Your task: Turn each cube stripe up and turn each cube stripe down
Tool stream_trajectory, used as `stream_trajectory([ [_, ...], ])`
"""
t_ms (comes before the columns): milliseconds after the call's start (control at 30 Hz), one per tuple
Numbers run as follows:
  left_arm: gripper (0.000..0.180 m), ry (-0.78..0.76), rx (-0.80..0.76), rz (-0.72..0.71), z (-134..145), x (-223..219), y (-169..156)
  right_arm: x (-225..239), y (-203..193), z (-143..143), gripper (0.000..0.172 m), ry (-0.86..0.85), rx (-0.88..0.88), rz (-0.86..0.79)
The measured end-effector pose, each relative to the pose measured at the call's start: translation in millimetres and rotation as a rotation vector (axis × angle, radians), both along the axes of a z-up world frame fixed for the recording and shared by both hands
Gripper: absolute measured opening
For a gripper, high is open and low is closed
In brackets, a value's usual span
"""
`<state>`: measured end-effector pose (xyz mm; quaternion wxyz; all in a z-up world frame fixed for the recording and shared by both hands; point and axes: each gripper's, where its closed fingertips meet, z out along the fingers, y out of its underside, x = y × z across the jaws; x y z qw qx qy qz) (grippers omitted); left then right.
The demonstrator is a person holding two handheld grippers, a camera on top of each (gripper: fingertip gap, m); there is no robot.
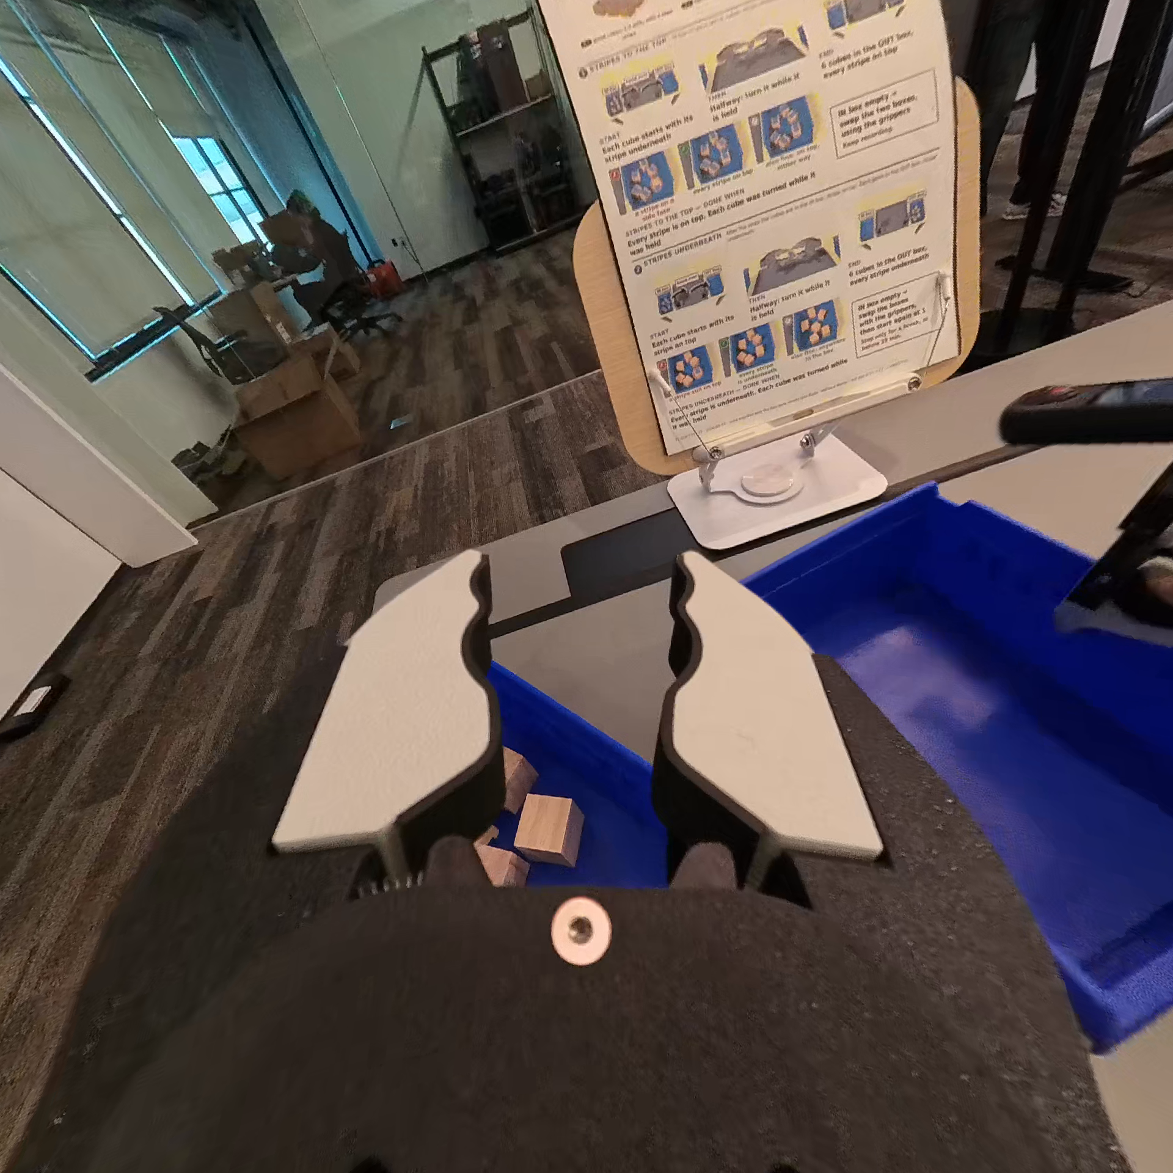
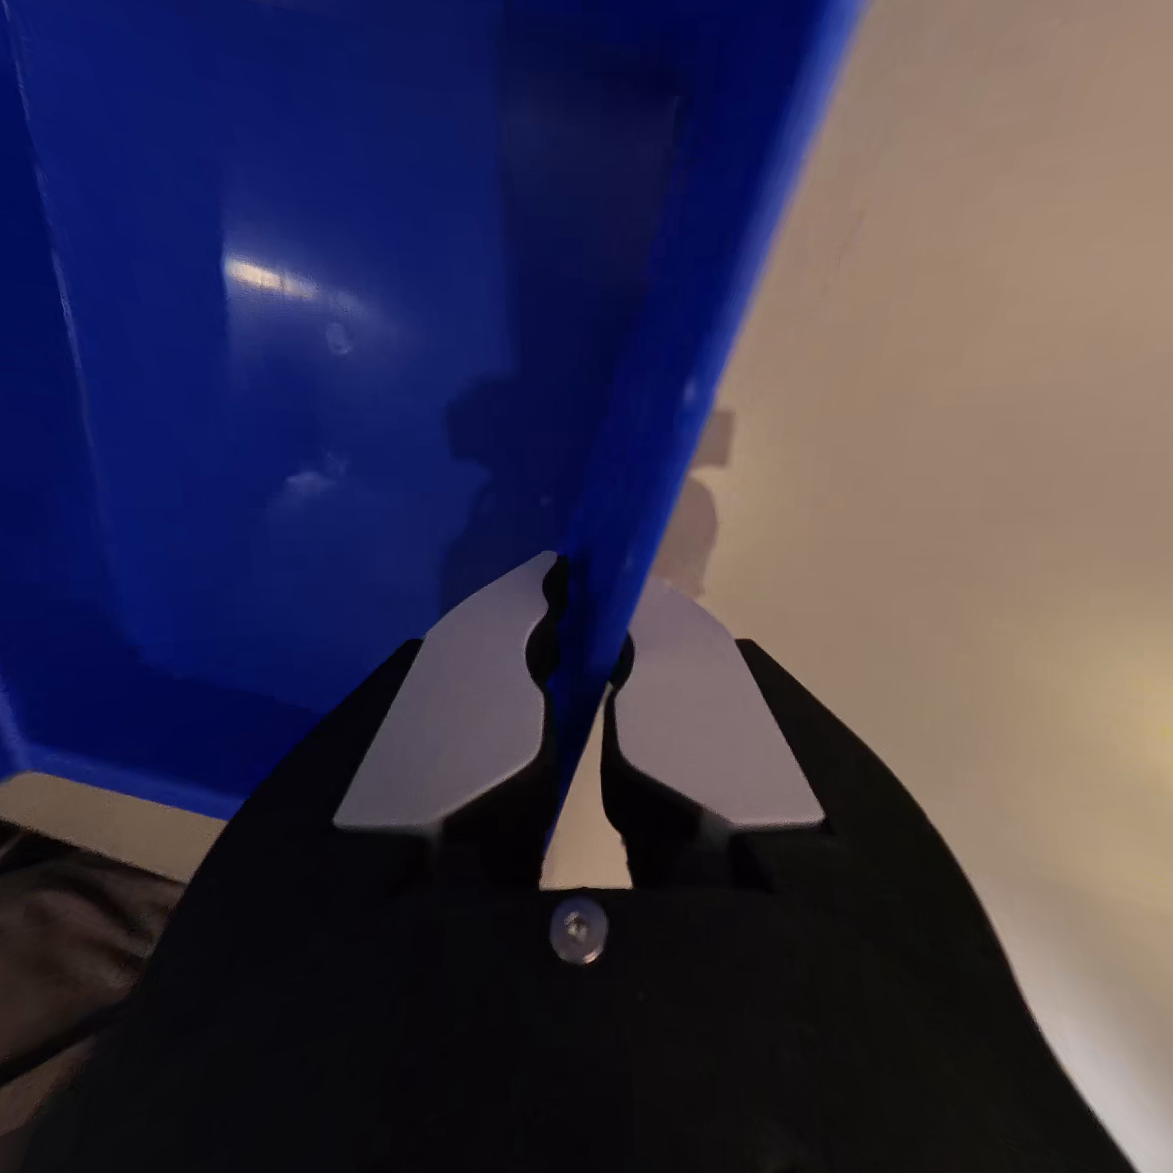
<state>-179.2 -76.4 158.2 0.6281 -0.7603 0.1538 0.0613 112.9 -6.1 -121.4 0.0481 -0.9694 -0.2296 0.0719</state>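
Cubes (image 1: 547, 828) are lying in a heap low in the middle of the left wrist view, inside a blue bin (image 1: 571, 730) whose near wall is showing between the fingers; at least three pale wood blocks are peeking out, the rest being hidden by the gripper body, and no stripe is showing on the faces in sight, so which way they are turned cannot be told. A second blue bin (image 1: 990, 730) is sitting to the right of the frame and is looking bare of cubes as far as its floor is visible. Judging by that, one batch seems to be gathered in one bin and more turning may be waiting, though how much is unclear. The left gripper (image 1: 579, 565) is hanging above the table (image 1: 571, 673) with its jaws wide apart and nothing between them. The right gripper (image 2: 587, 571) is pinching the second bin's side wall (image 2: 609, 571), one finger inside and one outside, pads pressing the plastic. Room is looking tight at the upper right of the left view, where a stand (image 1: 777, 489) with a sheet is standing just behind the second bin; the table edge is running close at the left, with floor beyond.
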Motion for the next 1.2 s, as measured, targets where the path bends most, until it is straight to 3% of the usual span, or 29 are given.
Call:
stream_trajectory([
  [100, 0.054, 0.017, -0.014, 0.000, -3, 3, 4, 36, 5, 0, 0.007, 0.068, -0.029, -0.058],
  [367, 0.052, 0.113, -0.056, -0.004, -17, 25, 17, 183, 16, -2, 0.007, 0.038, 0.015, -0.223],
  [600, 0.058, 0.119, -0.149, 0.122, -33, -7, 28, 278, 25, -3, 0.007, 0.052, 0.054, -0.324],
  [833, 0.063, 0.084, -0.213, 0.284, -40, -62, 22, 316, 26, -3, 0.007, 0.084, 0.062, -0.343],
  [1100, 0.067, -0.069, -0.396, 0.604, -76, -173, -14, 323, 20, -1, 0.009, 0.128, 0.095, -0.370],
  [1200, 0.070, -0.146, -0.504, 0.670, -103, -204, -23, 335, 23, 17, 0.030, 0.078, 0.185, -0.385],
])
